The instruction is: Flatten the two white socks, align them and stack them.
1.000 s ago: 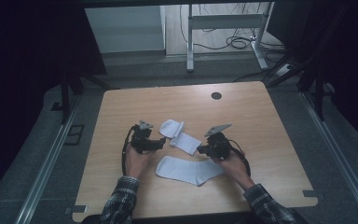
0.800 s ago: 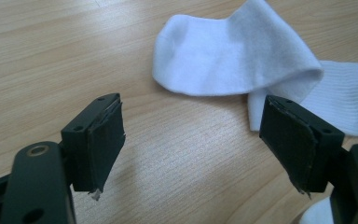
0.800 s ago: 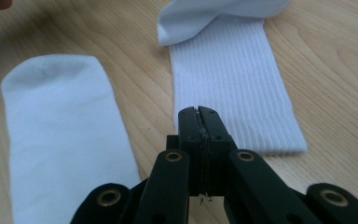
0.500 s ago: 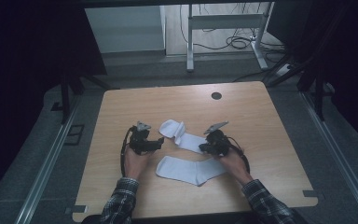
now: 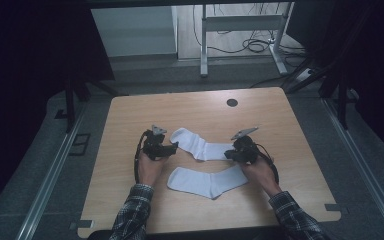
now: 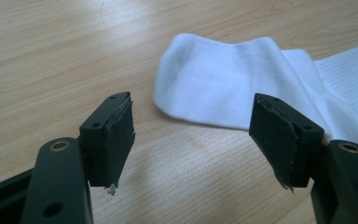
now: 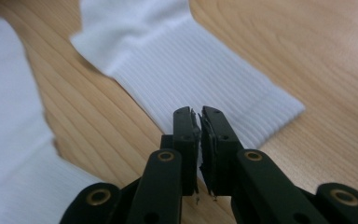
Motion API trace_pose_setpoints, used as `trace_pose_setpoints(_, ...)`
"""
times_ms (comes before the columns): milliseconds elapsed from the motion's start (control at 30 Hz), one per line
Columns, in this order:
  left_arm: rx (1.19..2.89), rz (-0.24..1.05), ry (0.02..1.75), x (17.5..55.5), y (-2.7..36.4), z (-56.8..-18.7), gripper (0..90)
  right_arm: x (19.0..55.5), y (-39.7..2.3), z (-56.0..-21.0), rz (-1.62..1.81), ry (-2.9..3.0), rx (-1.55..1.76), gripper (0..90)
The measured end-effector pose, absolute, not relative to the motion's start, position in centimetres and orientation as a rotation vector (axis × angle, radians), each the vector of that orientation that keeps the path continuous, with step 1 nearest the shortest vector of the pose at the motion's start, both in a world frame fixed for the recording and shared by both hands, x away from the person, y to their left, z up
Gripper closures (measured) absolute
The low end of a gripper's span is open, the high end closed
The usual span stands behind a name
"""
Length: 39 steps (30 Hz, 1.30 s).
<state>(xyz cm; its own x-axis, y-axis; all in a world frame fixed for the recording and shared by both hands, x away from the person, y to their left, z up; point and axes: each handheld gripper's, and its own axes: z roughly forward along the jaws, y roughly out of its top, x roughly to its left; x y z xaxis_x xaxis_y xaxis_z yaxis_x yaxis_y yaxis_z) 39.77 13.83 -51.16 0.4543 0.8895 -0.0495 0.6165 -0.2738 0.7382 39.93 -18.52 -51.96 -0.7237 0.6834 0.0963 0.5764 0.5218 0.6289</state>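
Observation:
Two white socks lie on the wooden table (image 5: 130,115). The upper sock (image 5: 200,146) stretches between the two grippers, and the lower sock (image 5: 205,181) lies flat nearer the person. At the upper sock's toe (image 6: 214,88) my left gripper (image 5: 172,146) (image 6: 193,126) is open. Its jaws have just been closing, with bare wood and no cloth between them. My right gripper (image 5: 229,154) (image 7: 199,114) is shut, its tips hovering over the ribbed cuff (image 7: 205,79). I see no cloth between its pads.
A round cable hole (image 5: 232,102) sits near the table's far edge. Metal rails (image 5: 50,175) run along both sides of the table. A white desk frame (image 5: 240,25) and cables stand on the floor beyond.
The right gripper has moved to the right. The upper sock, bunched before, now lies drawn out longer toward the right. The left hand stays in place, its jaws a little narrower.

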Motion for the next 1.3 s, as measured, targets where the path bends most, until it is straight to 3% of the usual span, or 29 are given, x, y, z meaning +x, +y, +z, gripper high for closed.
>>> trace_pose_setpoints(167, 2.009, 0.500, 1.246, 40.1, 13.7, -51.1, 33.5, 41.1, -20.1, -52.1, 0.907, 2.533, 1.147, 85.2)
trace_pose_setpoints(433, 2.043, 0.504, 1.237, 42.5, 13.2, -51.7, 48.0, 42.3, -21.9, -51.1, 0.951, 2.450, 1.221, 77.2)
trace_pose_setpoints(767, 2.048, 0.499, 1.276, 45.1, 12.2, -53.6, 50.6, 43.1, -22.6, -51.9, 0.962, 2.410, 1.274, 62.1)
trace_pose_setpoints(833, 2.049, 0.486, 1.281, 45.3, 12.3, -54.1, 56.9, 43.2, -22.6, -52.3, 0.957, 2.414, 1.292, 63.6)
trace_pose_setpoints(933, 1.995, 0.427, 1.280, 45.1, 12.5, -54.3, 75.9, 43.2, -22.7, -52.8, 1.014, 2.432, 1.333, 77.9)
trace_pose_setpoints(1000, 2.003, 0.426, 1.275, 44.9, 12.4, -54.3, 84.0, 43.2, -22.6, -52.7, 1.013, 2.437, 1.339, 82.3)
trace_pose_setpoints(1300, 1.974, 0.429, 1.219, 42.7, 12.8, -51.9, 85.7, 42.1, -23.2, -50.9, 1.031, 2.435, 1.284, 83.7)
